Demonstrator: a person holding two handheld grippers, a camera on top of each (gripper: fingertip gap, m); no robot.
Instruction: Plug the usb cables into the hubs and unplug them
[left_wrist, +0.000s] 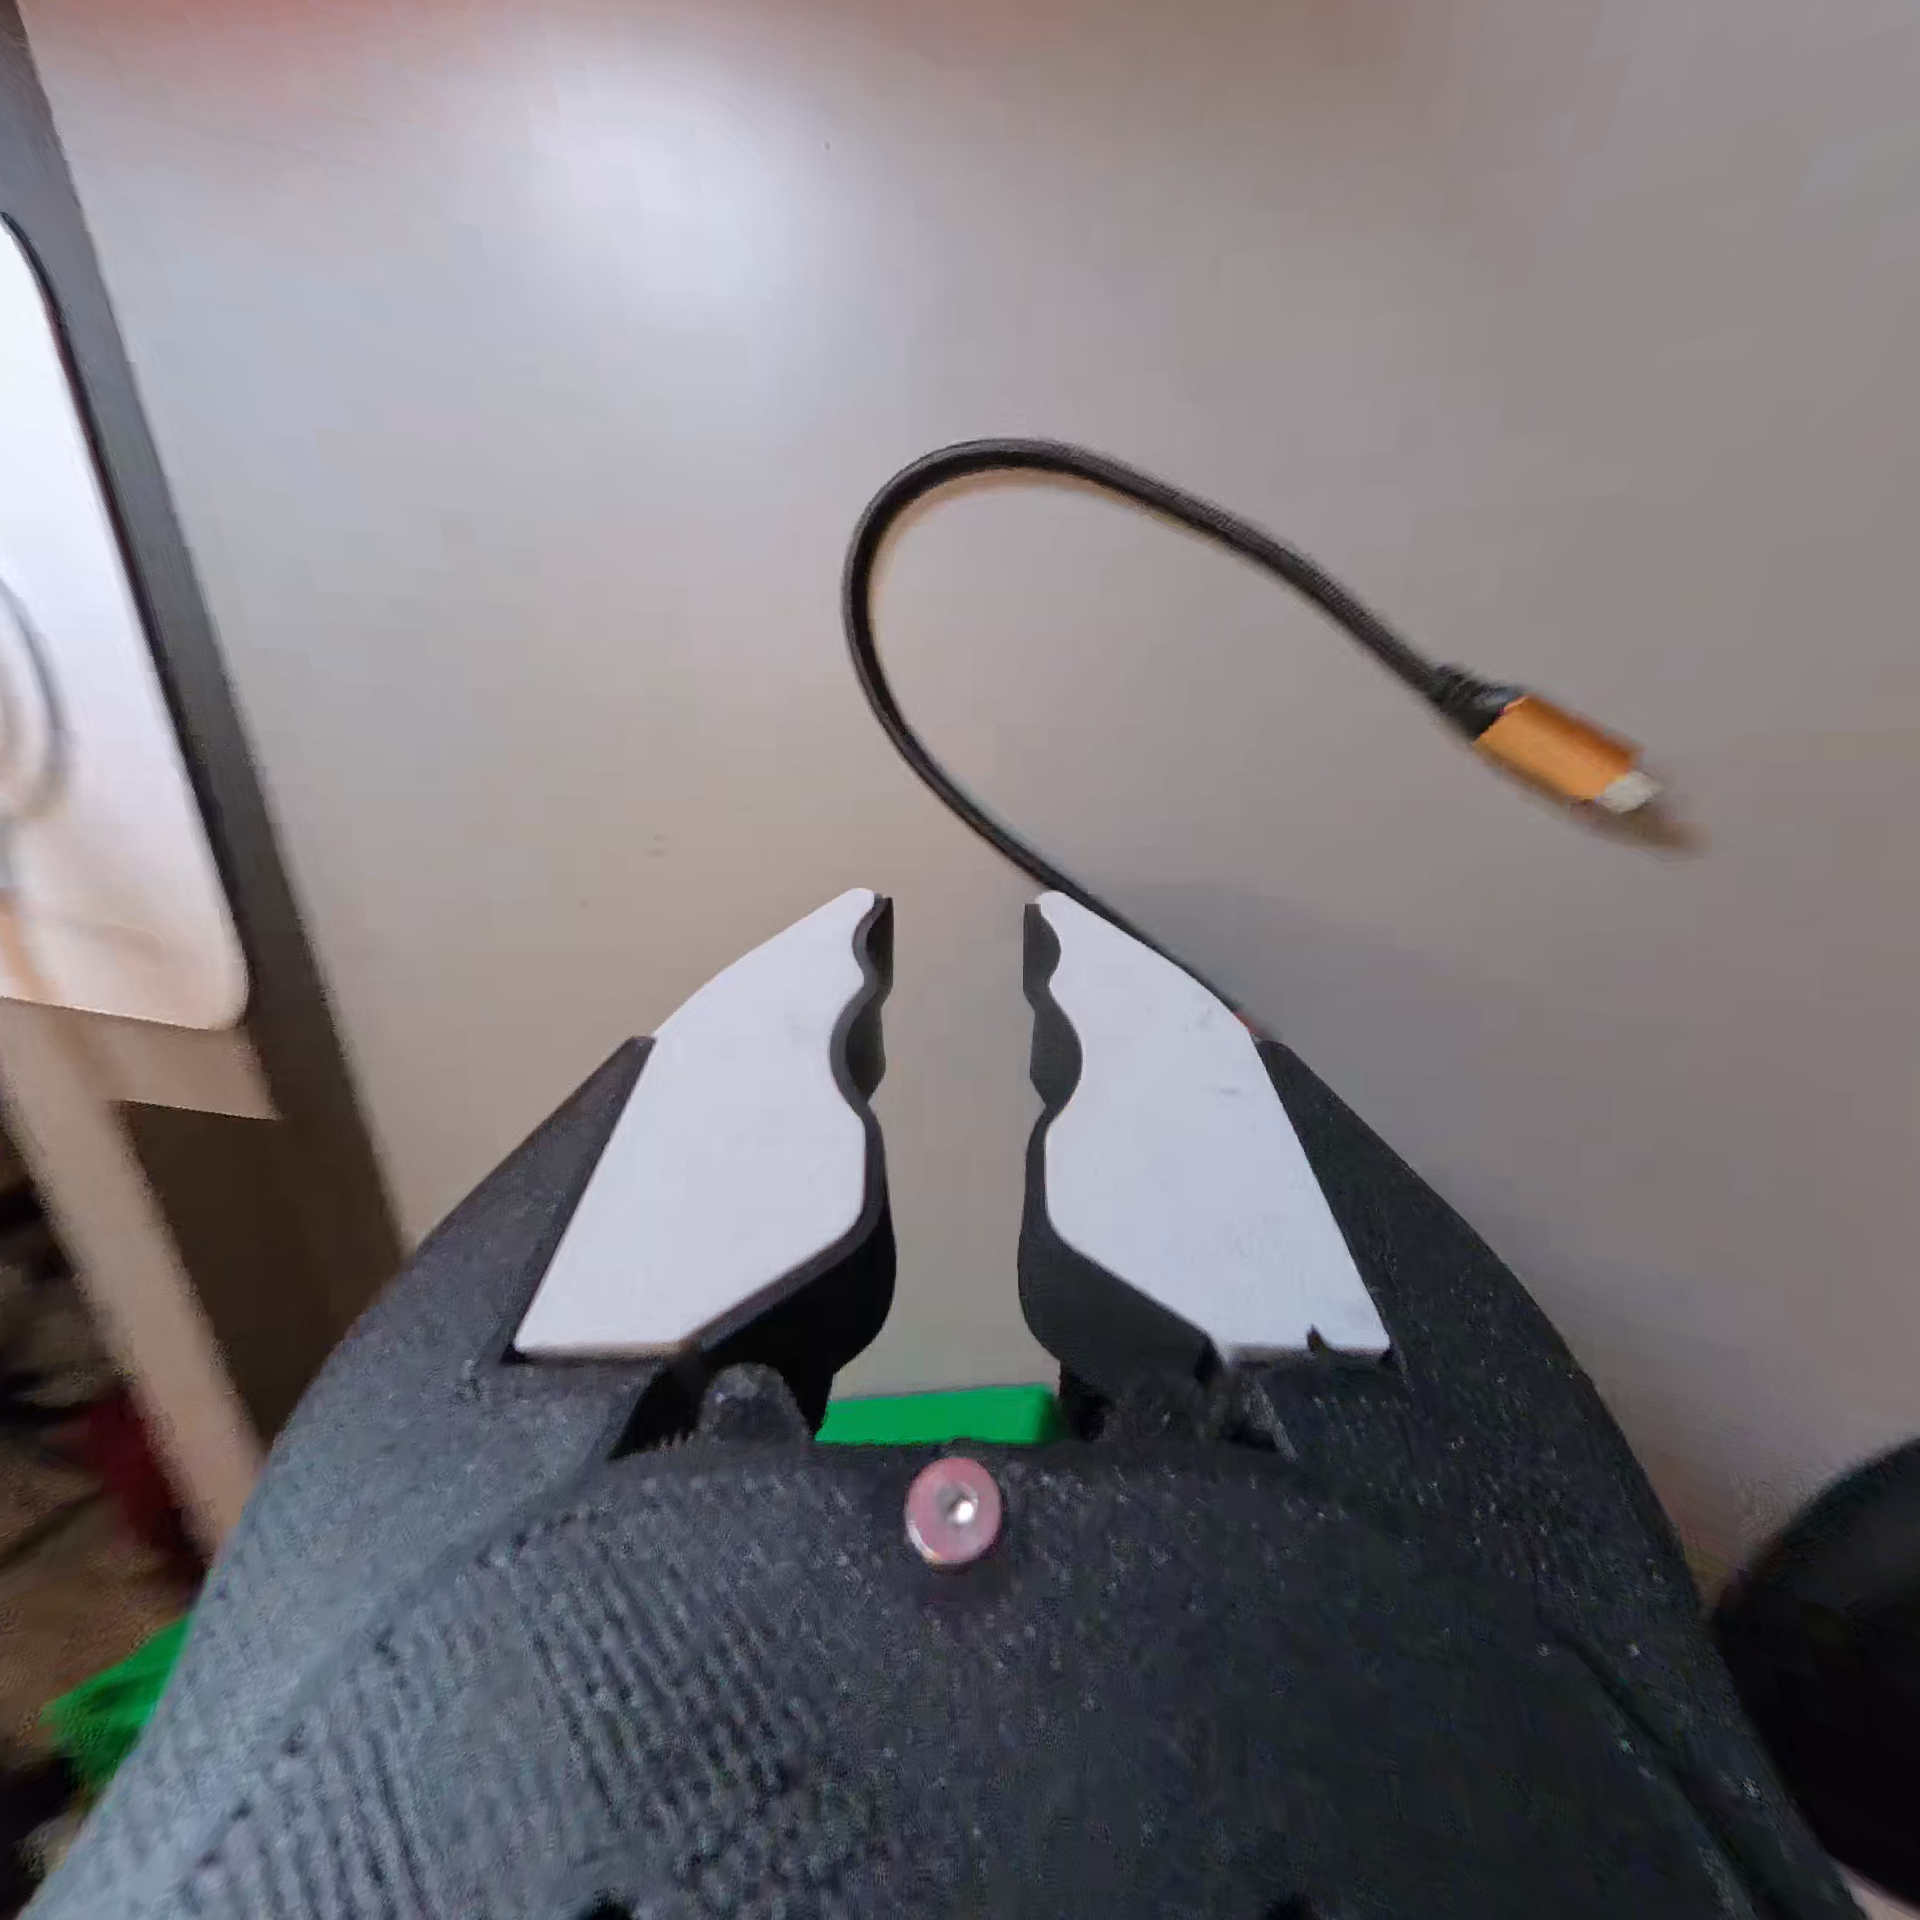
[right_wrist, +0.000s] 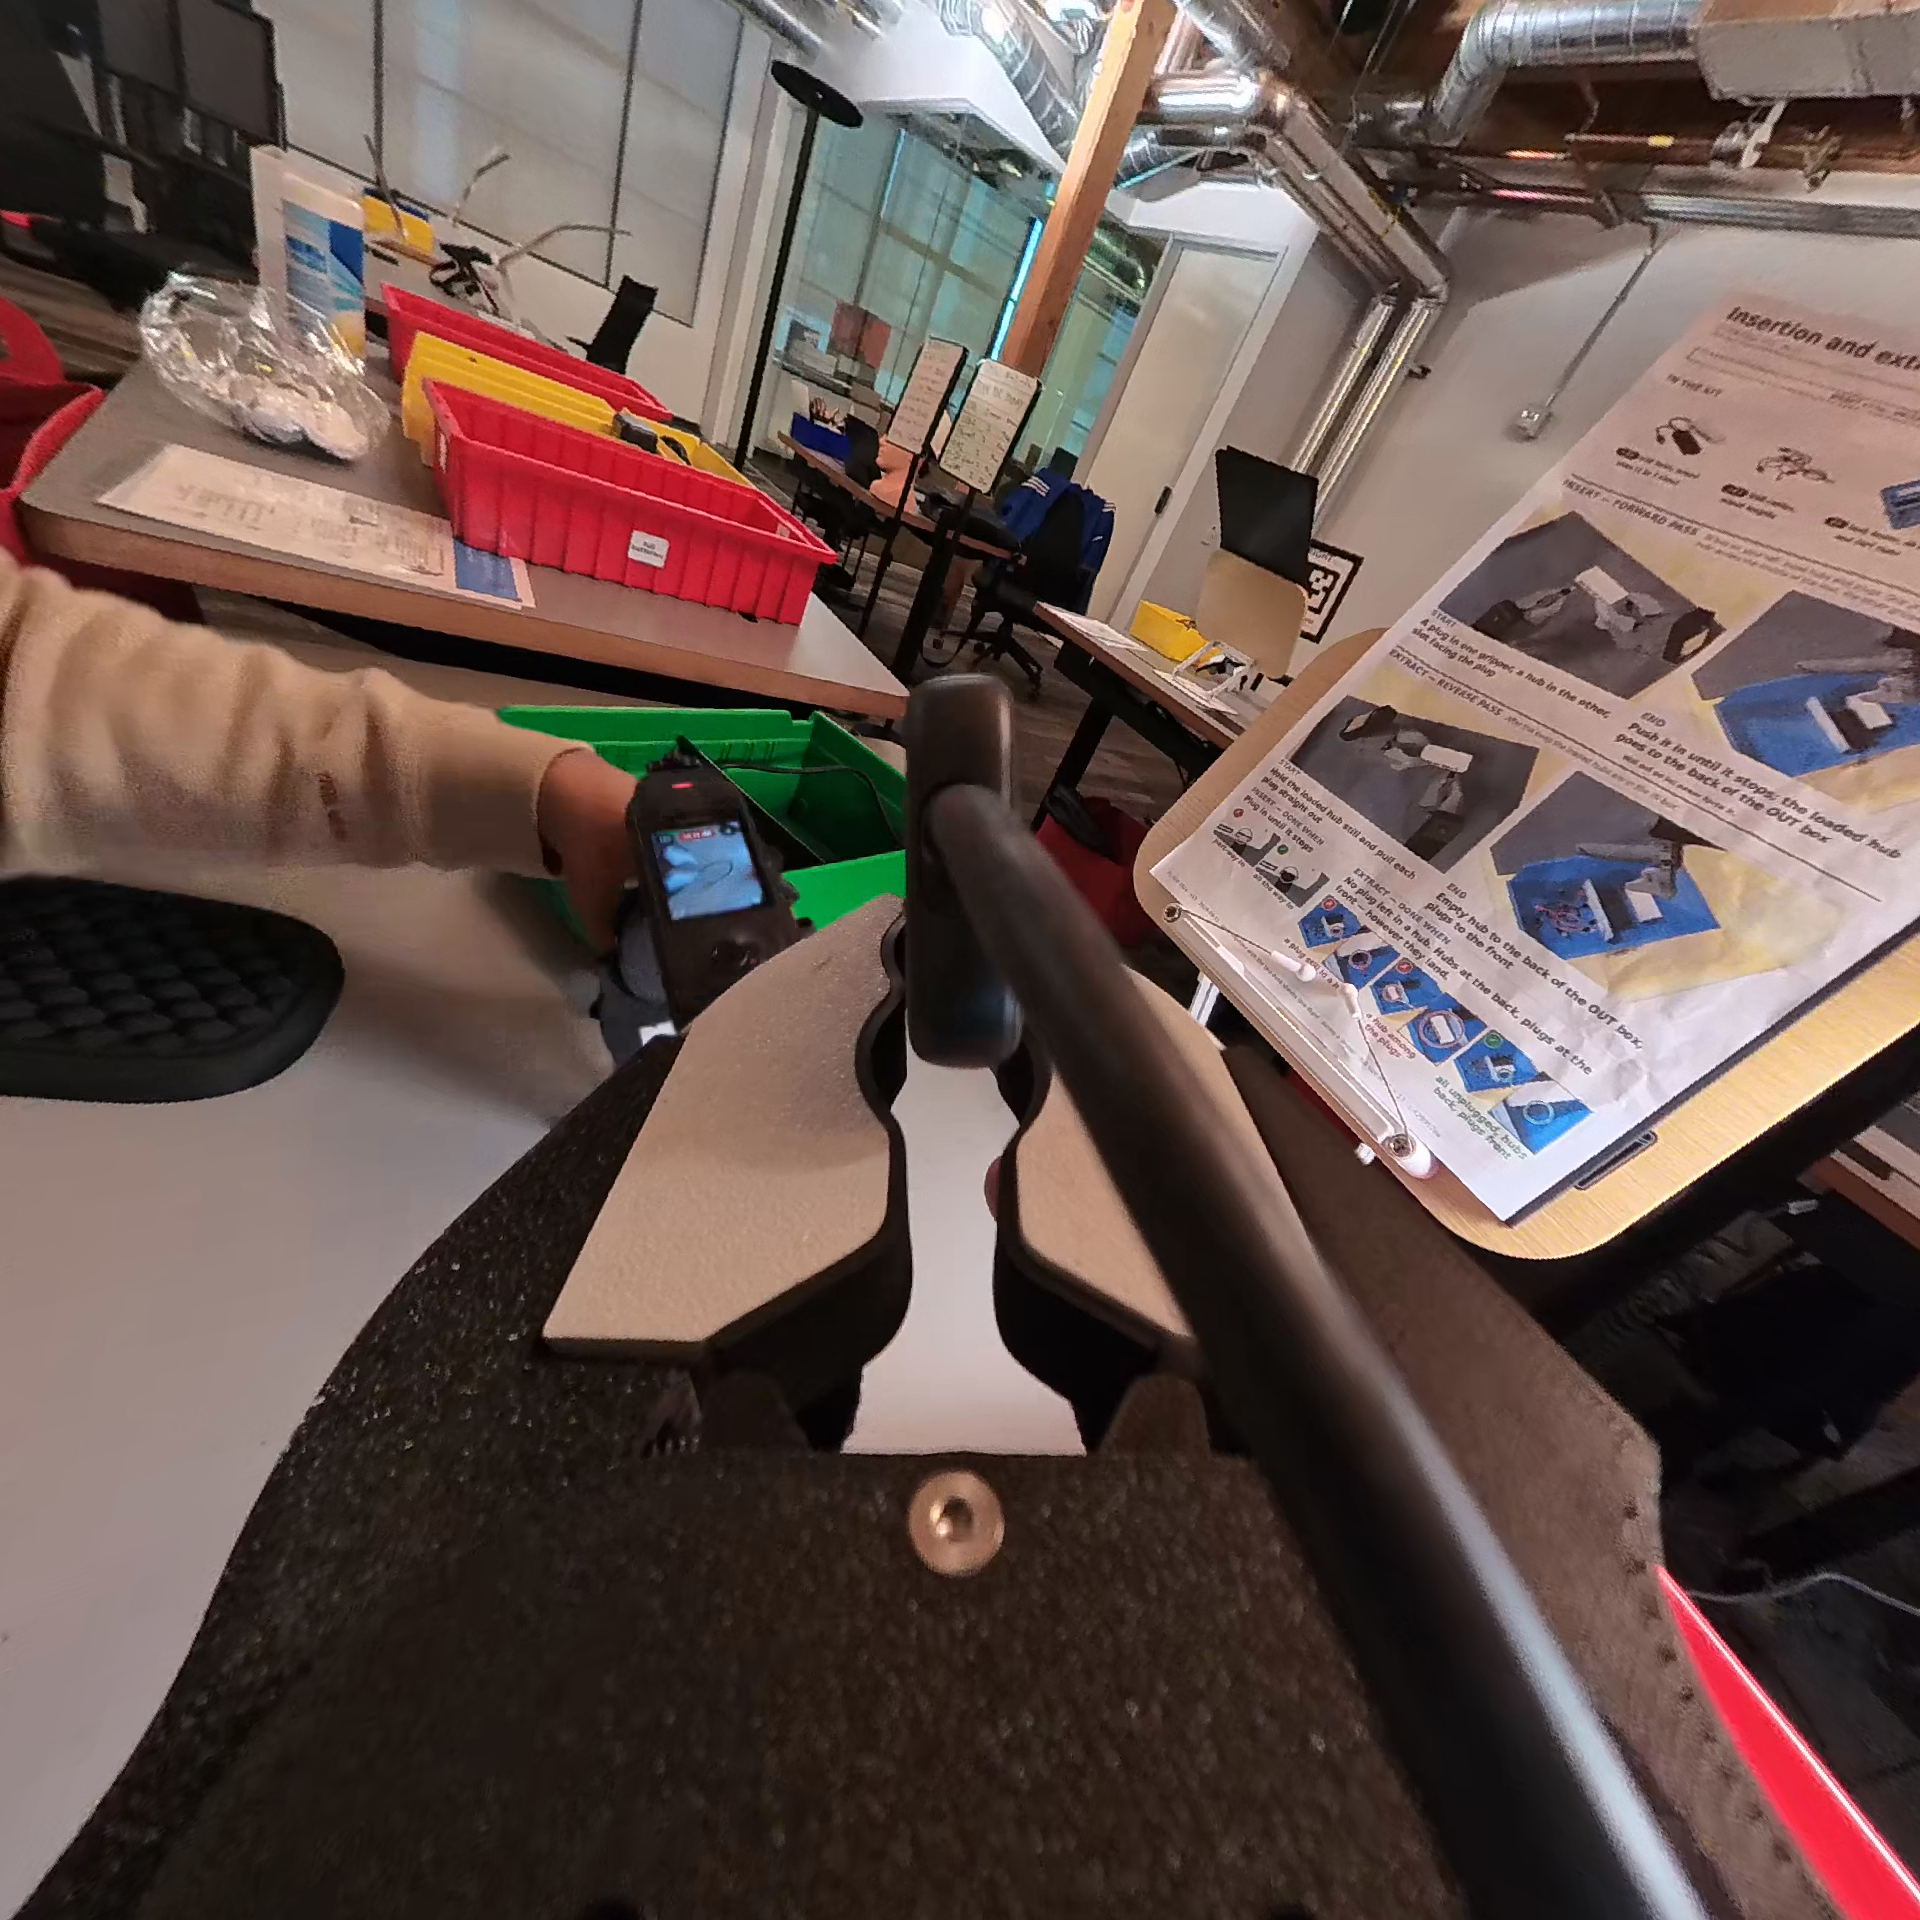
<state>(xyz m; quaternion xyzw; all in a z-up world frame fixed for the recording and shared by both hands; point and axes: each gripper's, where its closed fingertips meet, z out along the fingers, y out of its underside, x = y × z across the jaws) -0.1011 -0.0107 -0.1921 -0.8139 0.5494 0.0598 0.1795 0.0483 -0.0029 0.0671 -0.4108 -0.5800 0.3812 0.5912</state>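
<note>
One cable, one hub, two grippers on view.
Left gripper (left_wrist: 958, 906) jaws slightly apart, holding nothing; black cable (left_wrist: 883, 665) with orange plug (left_wrist: 1555, 750) loops just ahead and right of its tips, over the grey table (left_wrist: 520, 520). Right gripper (right_wrist: 951, 971) clamps a black hub (right_wrist: 958, 862) upright between its fingers; the hub's lead (right_wrist: 1226, 1195) trails back over the right finger. One green bin (right_wrist: 831, 769) beyond.
</note>
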